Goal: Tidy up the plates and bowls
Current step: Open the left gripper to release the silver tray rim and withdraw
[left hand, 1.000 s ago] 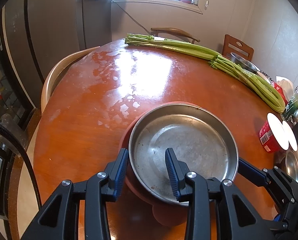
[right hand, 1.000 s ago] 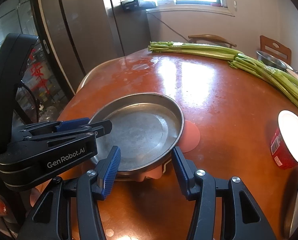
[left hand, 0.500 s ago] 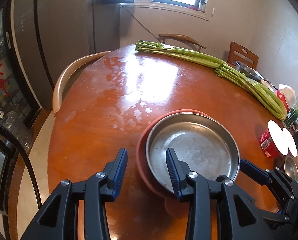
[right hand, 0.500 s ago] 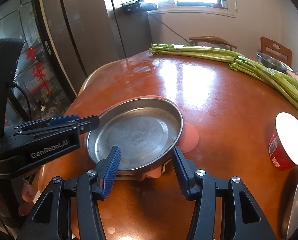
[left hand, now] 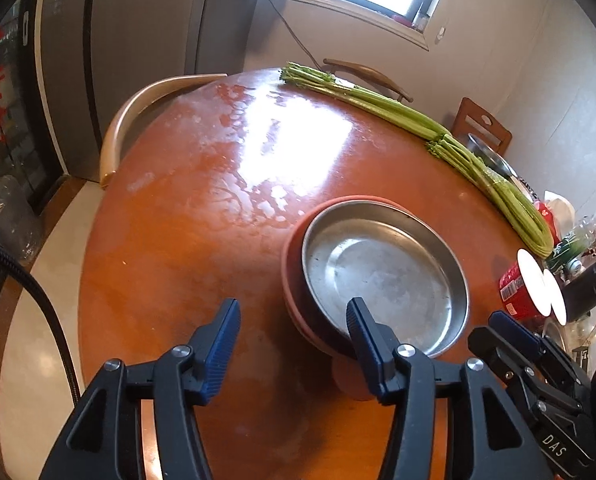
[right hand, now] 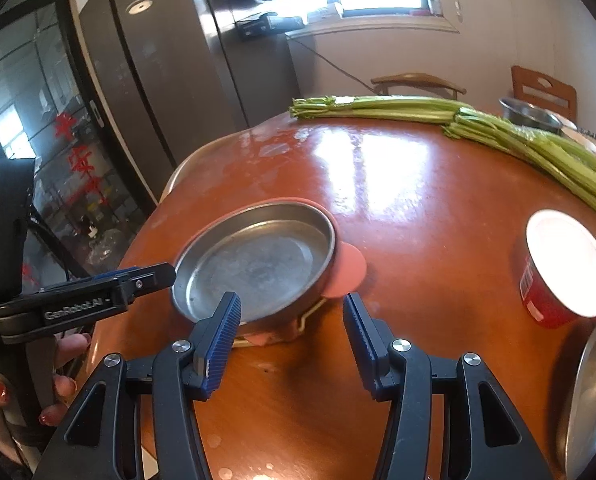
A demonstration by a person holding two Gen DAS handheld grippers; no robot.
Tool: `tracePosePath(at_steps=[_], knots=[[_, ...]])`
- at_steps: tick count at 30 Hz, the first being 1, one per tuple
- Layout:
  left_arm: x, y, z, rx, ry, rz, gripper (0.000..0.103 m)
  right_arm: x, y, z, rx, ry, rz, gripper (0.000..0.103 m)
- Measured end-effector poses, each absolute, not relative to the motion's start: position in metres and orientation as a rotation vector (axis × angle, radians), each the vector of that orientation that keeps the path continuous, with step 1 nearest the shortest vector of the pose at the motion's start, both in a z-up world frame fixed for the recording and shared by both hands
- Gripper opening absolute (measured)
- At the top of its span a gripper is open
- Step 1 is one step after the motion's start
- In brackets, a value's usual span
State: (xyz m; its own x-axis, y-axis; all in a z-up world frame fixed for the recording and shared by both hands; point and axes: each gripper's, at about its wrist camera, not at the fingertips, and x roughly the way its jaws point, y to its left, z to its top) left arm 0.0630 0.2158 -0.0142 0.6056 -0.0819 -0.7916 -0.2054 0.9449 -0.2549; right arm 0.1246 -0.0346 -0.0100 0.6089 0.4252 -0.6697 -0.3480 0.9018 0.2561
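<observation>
A round steel plate (left hand: 382, 276) (right hand: 258, 268) rests inside a wider pink dish (left hand: 292, 256) (right hand: 348, 272) on the brown round table (left hand: 202, 208). My left gripper (left hand: 294, 312) hovers at the plate's near-left edge. Its jaws are opening and press on nothing; one finger is over bare table, the other in front of the plate's rim. In the right wrist view the left gripper (right hand: 154, 278) reaches in from the left, its tip just short of the rim. My right gripper (right hand: 291, 306) is open, with the near edge of the plate and dish just beyond its fingertips.
Long celery stalks (left hand: 418, 120) (right hand: 518, 140) lie across the far side. A red cup with a white lid (left hand: 526, 292) (right hand: 558, 268) stands to the right, with another steel plate (right hand: 594, 392) nearer. A steel bowl (right hand: 530, 114) sits far right. A chair back (left hand: 138, 108) curves at the table's left.
The left gripper let go of the steel plate's rim, drew back and spread its jaws. The right gripper backed off a little. The plate stayed in the pink dish.
</observation>
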Motion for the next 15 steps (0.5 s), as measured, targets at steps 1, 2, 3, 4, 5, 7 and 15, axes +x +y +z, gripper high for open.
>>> tracePosePath(at_steps=[1,2,3,4,5,7,15], knots=[[0.065,0.216,-0.016,-0.345,0.928,0.075,0.055,0.124,-0.036,-0.011,0.11,0.803,0.445,0.055],[0.066,0.216,-0.018,-0.353,0.933,0.076,0.055,0.124,-0.037,-0.011,0.112,0.804,0.442,0.055],[0.067,0.215,-0.019,-0.365,0.937,0.072,0.055,0.123,-0.038,-0.012,0.111,0.804,0.438,0.055],[0.069,0.215,-0.021,-0.379,0.941,0.065,0.055,0.122,-0.039,-0.012,0.108,0.801,0.433,0.055],[0.069,0.215,-0.021,-0.392,0.942,0.063,0.055,0.122,-0.039,-0.012,0.11,0.8,0.433,0.055],[0.072,0.213,-0.023,-0.404,0.944,0.055,0.055,0.121,-0.039,-0.012,0.117,0.805,0.438,0.055],[0.086,0.2,-0.032,-0.404,0.968,0.025,0.056,0.122,-0.033,-0.019,0.11,0.83,0.447,0.055]])
